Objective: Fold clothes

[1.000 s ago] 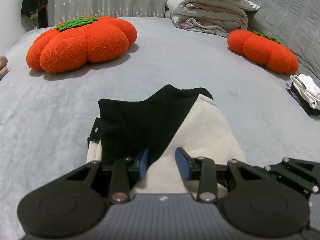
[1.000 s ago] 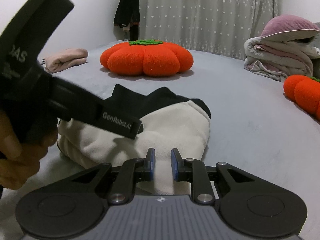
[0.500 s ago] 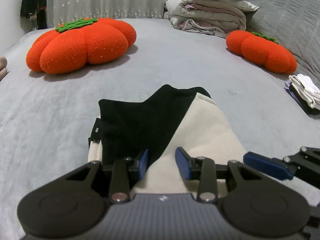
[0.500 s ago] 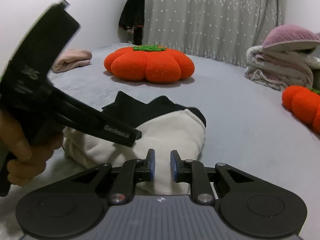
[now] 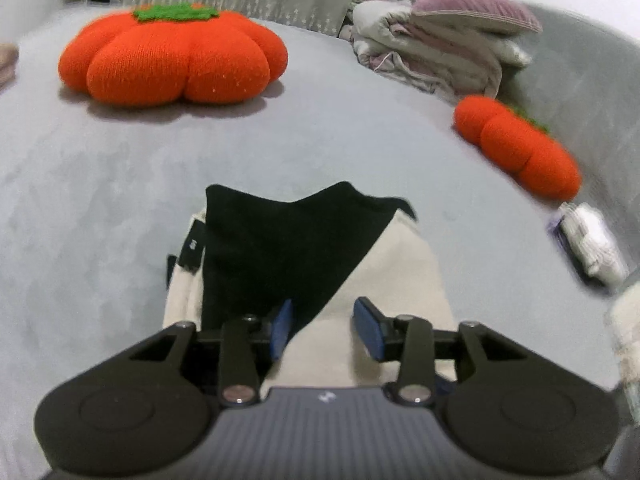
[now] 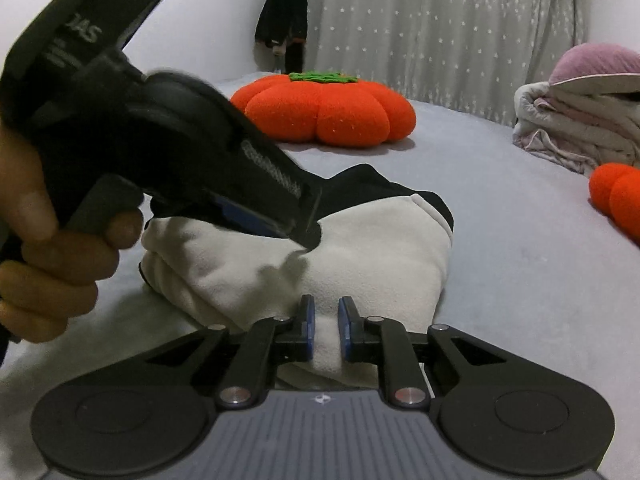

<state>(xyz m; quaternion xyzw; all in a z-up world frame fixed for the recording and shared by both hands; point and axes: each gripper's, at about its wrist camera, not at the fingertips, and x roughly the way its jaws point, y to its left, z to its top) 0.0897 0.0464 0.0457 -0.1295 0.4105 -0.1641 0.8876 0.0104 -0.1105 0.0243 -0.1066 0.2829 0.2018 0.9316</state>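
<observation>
Claw state, left claw (image 5: 322, 326): fingers set moderately apart, nothing between them, hovering just above the near end of the garment (image 5: 304, 264). Right claw (image 6: 325, 328): fingers narrow with a small gap, nothing visibly pinched; cream cloth lies just beyond the tips. Whether either set of pads touches the fabric cannot be told. In the right wrist view the left claw's tip is low over the cream top layer, with a hand (image 6: 52, 240) on its handle.

Garment: black-and-cream top, lying as a compact, rounded bundle of several layers, cream over black, black points toward the far side. It sits on the grey bed (image 5: 100, 200), toward the near edge, well apart from the large pumpkin cushion (image 5: 172, 54) and the small pumpkin cushion (image 5: 520, 148) farther back.

Progress, judged: the garment lies folded already; at most, squaring the edges or setting it aside is left. Folded socks or similar (image 5: 592, 242) lie near the right edge.
</observation>
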